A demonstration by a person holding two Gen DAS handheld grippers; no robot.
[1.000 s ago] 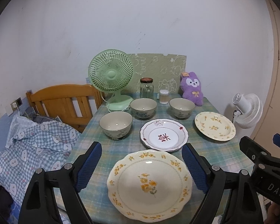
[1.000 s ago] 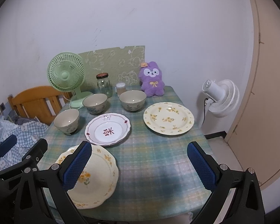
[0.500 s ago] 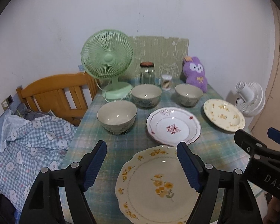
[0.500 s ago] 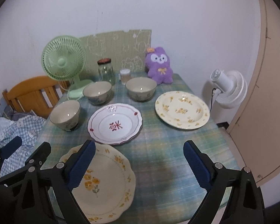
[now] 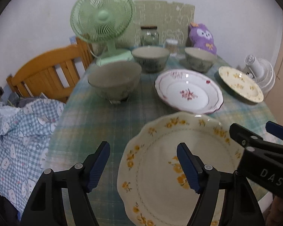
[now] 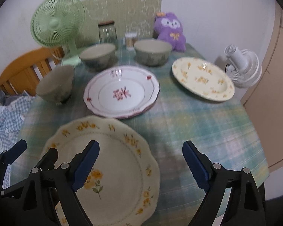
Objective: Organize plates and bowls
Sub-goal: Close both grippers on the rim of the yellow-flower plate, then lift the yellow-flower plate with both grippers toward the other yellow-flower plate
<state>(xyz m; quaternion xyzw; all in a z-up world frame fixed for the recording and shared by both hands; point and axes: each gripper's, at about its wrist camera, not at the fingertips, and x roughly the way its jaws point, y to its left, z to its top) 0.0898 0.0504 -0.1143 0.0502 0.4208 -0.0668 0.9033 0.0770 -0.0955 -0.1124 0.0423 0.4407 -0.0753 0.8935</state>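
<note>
Plates and bowls lie spread across the checked table (image 6: pixel 188 124), none stacked yet. Both tongs hang spread wide and empty over the near edge. The left tongs (image 5: pixel 143 162) straddle the left rim of the big yellow-flowered plate (image 5: pixel 160 169), one finger outside it and one over its well, which looks like lining up to pinch that rim. The right tongs (image 6: pixel 140 162) sit beside it, their left finger above the same plate and their right finger over bare cloth, perhaps ready to steady it. Beyond lies the pink-flowered plate (image 6: pixel 122 92), close behind the big one, then a second yellow plate (image 6: pixel 201 77) off to the right. Three bowls (image 6: pixel 96 56) curve along the back left, apart from each other, so they would nest easily. Behind stand a green fan (image 6: pixel 56 20), a jar (image 6: pixel 107 33) and a purple toy (image 6: pixel 169 30).
</note>
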